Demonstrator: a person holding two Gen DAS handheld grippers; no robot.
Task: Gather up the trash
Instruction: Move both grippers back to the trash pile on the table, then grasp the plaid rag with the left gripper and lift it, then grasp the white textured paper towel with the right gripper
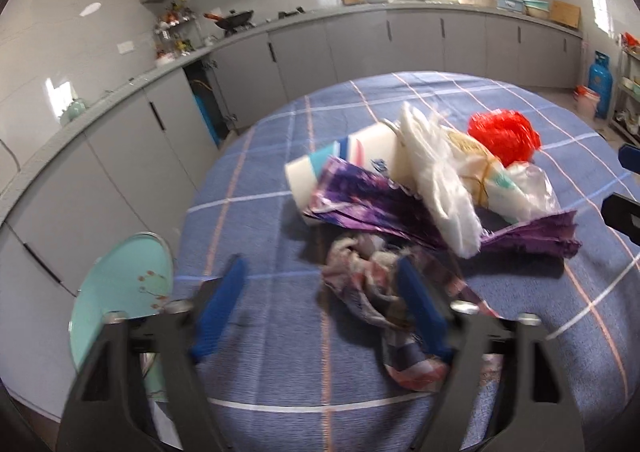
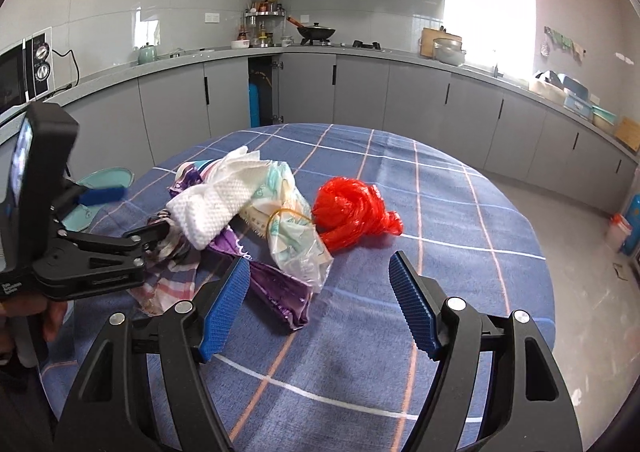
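Left gripper (image 1: pixel 320 304) tilted down at the table's (image 1: pixel 280 372) near-left edge, fingers spread, one blue pad against the crumpled checked cloth (image 1: pixel 360 280). Right gripper (image 2: pixel 316 304) tilted down, fingers spread, empty. Trash pile mid-table: red plastic bag (image 2: pixel 352 211), purple wrapper (image 2: pixel 280 288).

no legible text, labels or signs

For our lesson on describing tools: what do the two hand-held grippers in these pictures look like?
Both match. The right hand-held gripper has a black frame with triangular cut-outs, silver pivot bolts and ribbed blue finger pads. The left hand-held gripper shows the same blue pads; from the side it has a black body with small white lettering.
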